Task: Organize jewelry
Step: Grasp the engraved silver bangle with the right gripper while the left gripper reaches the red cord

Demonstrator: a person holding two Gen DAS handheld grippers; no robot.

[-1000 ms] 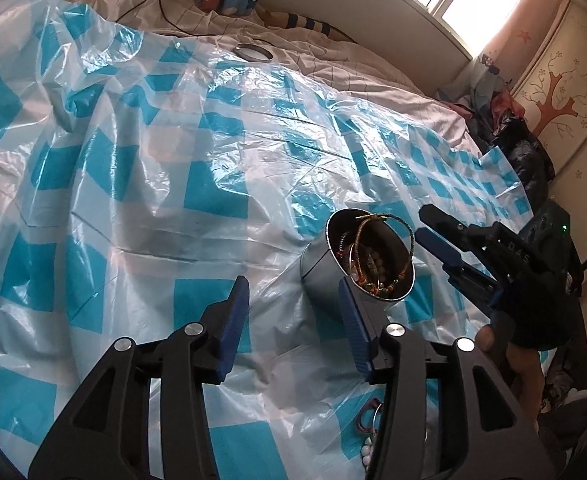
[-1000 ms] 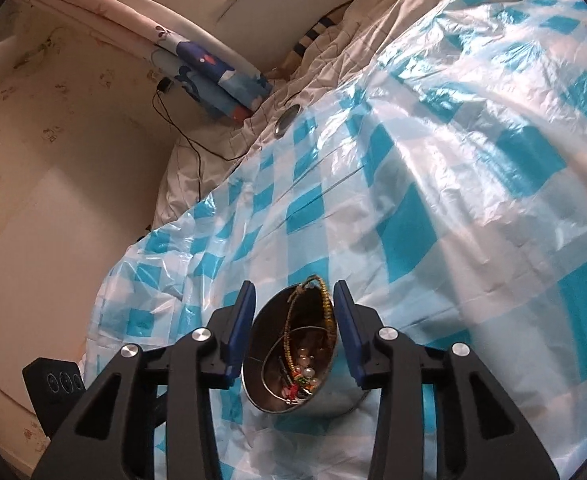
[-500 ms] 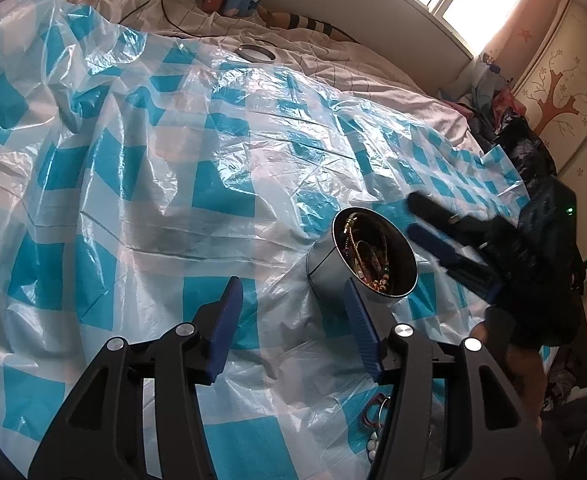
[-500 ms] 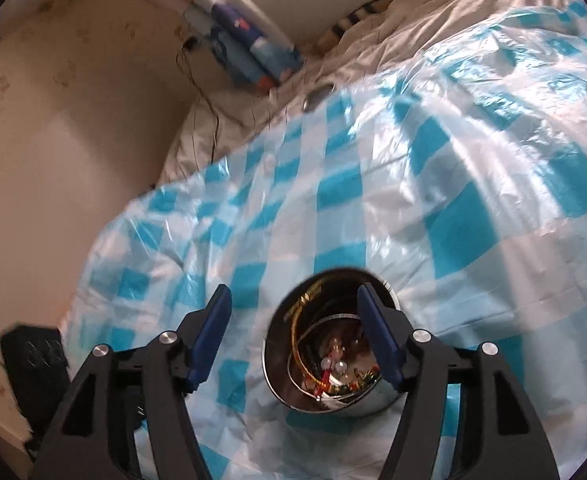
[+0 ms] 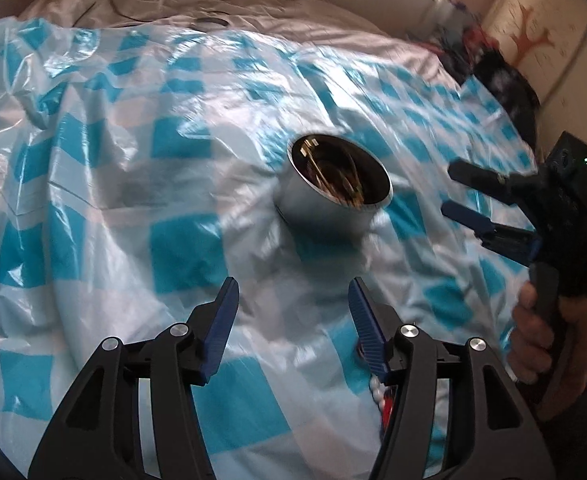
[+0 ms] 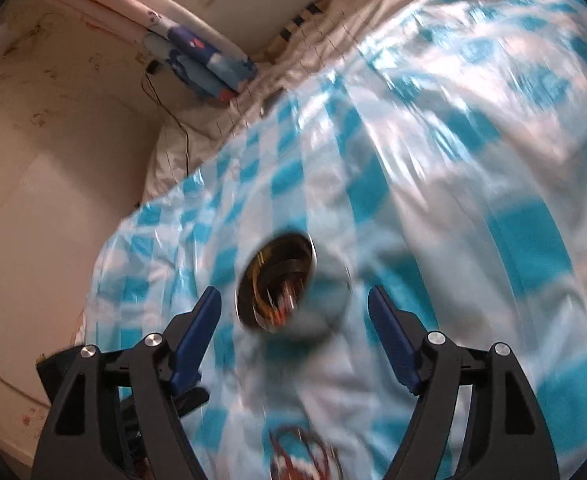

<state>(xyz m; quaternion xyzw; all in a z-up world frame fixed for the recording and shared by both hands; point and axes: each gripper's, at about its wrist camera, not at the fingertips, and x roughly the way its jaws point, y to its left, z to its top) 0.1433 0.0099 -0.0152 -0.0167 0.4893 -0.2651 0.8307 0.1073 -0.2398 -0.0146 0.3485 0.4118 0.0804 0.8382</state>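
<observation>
A shiny metal cup (image 5: 313,216) stands on the blue-and-white checked plastic sheet (image 5: 181,248) and holds several gold and beaded bracelets (image 5: 341,184). My left gripper (image 5: 291,284) hangs short of the cup, its jaws opening with nothing between them. My right gripper (image 6: 293,290) is drawn back from the cup (image 6: 333,300), its jaws also opening and empty. The left wrist view shows the right gripper (image 5: 447,189) to the cup's right, gripped by a hand (image 5: 533,340). Loose beaded jewelry (image 6: 301,452) lies on the sheet below my right fingers and shows as beads (image 5: 377,392) by my left gripper.
The sheet covers a bed with white bedding (image 5: 293,12). A folded blue blanket (image 6: 201,68) and a black cable (image 6: 173,116) lie by the wall. A small metal ring (image 5: 209,22) rests on the bedding. Dark clothes (image 5: 505,84) are piled at the bed's right edge.
The right gripper opened wide and pulled back from the cup; the bracelet loop that stood above the rim now lies inside. The left gripper also drew back and opened a little.
</observation>
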